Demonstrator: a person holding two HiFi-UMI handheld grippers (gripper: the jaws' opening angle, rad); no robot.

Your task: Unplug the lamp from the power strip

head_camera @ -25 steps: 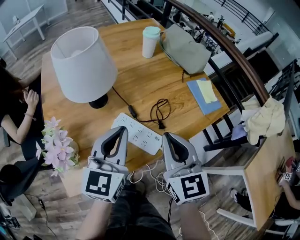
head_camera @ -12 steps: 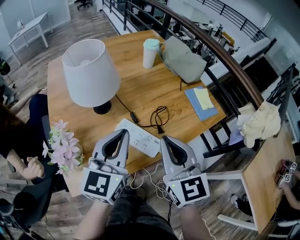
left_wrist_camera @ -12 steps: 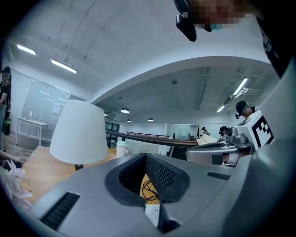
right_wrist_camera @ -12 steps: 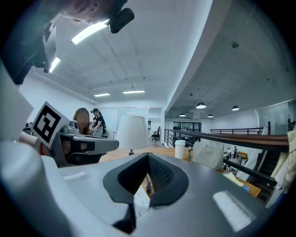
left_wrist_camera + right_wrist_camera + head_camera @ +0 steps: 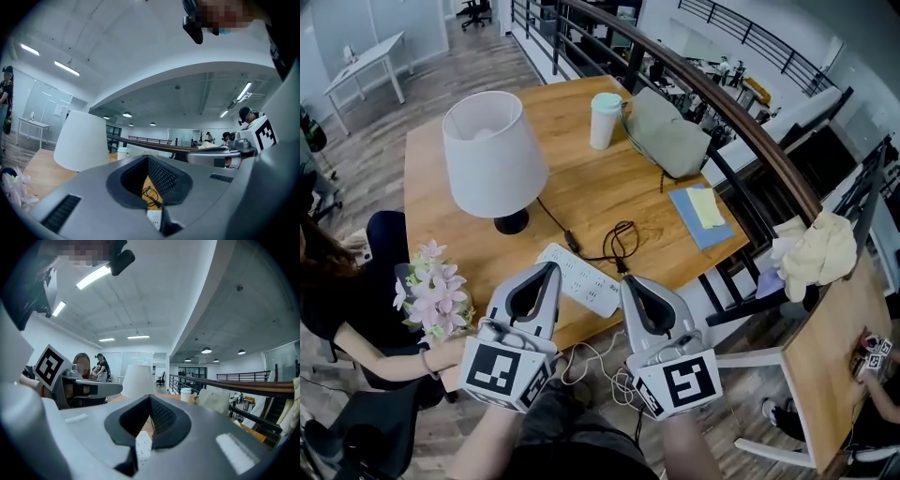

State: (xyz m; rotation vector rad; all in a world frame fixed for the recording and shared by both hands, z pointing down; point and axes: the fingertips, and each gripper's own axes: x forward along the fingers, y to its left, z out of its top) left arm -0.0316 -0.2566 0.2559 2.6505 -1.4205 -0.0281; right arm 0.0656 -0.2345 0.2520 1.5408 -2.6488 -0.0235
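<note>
Both tools hang side by side above the near edge of the light-brown wooden worktop [image 5: 609, 187]. The left hand-held gripper [image 5: 551, 267] is clenched with nothing between its jaws, and the right hand-held gripper [image 5: 630, 279] is clenched and empty as well.

Just ahead of their tips lies the flat white power strip [image 5: 579, 277], placed slantwise on the wood. Farther ahead of the left hand-held gripper stands the lamp with white cone shade and black round foot [image 5: 492, 155]. Its thin black cord [image 5: 555, 217] runs back toward the strip and ends in a small coil [image 5: 619, 239] ahead of the right hand-held gripper. I cannot tell whether the plug sits in a socket.

Left of the left hand-held gripper there is a bunch of pale pink flowers [image 5: 434, 295]. Far ahead of the right one stand a white cup with mint-green lid [image 5: 604, 120] and a grey-green soft bag [image 5: 667, 136].

To the right runs a dark metal railing with brown handrail [image 5: 741, 117]. The grey-brown plank floor [image 5: 459, 66] surrounds the worktop.
</note>
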